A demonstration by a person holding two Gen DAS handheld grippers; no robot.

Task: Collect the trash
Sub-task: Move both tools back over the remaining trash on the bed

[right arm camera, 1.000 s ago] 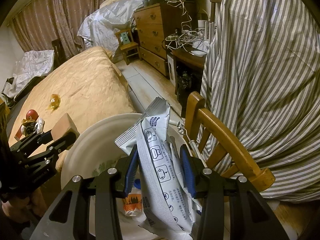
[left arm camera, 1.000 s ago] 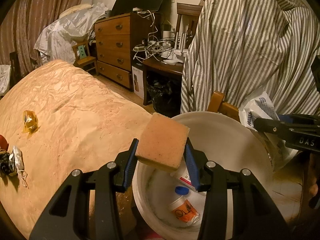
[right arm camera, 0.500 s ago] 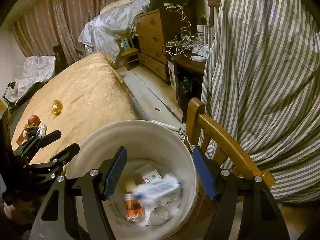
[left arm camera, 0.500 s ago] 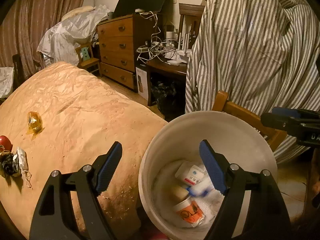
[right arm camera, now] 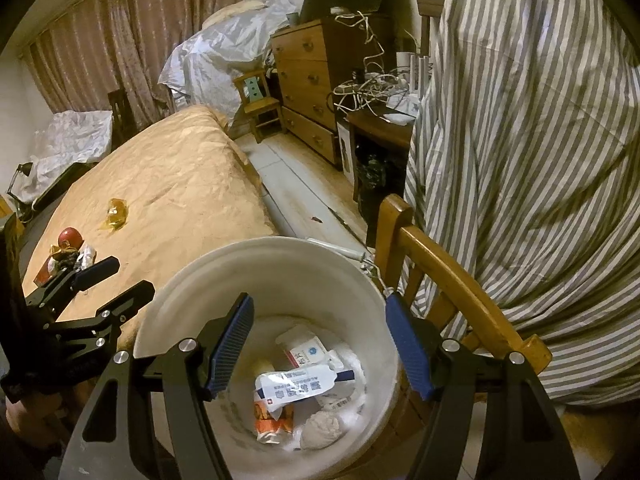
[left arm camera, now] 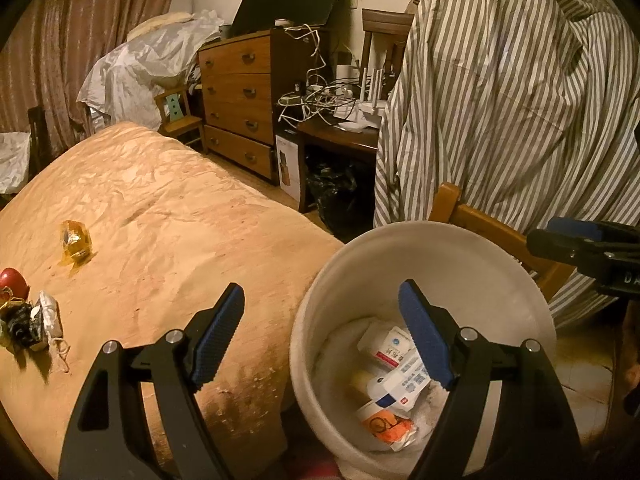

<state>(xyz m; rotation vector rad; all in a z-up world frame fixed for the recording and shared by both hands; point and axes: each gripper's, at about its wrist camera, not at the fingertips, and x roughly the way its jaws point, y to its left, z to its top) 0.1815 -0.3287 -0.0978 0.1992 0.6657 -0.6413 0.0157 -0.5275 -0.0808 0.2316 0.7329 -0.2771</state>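
A white bucket (left arm camera: 440,272) (right arm camera: 280,280) stands below both grippers, beside the bed. Inside it lie a white wipes packet (right arm camera: 296,390), a white box (right arm camera: 304,346), an orange-labelled cup (right arm camera: 272,420) and a crumpled ball (right arm camera: 320,430). My left gripper (left arm camera: 320,296) hangs open and empty over the bucket's left rim. Directly above the bucket, my right gripper (right arm camera: 320,304) is open with nothing between its fingers. On the bed cover lie a yellow wrapper (left arm camera: 74,240) (right arm camera: 116,212), a red apple (left arm camera: 14,282) (right arm camera: 71,237) and a pile of wrappers (left arm camera: 28,322) (right arm camera: 68,260).
A wooden chair (right arm camera: 440,264) draped with a striped cloth (right arm camera: 540,160) stands right behind the bucket. A dresser (left arm camera: 240,92) and a low desk with tangled cables (left arm camera: 336,128) line the far wall. A strip of floor (right arm camera: 300,184) runs between bed and dresser.
Both grippers have opened. The sponge left my left gripper and the white packet left my right gripper; both now lie in the bucket.
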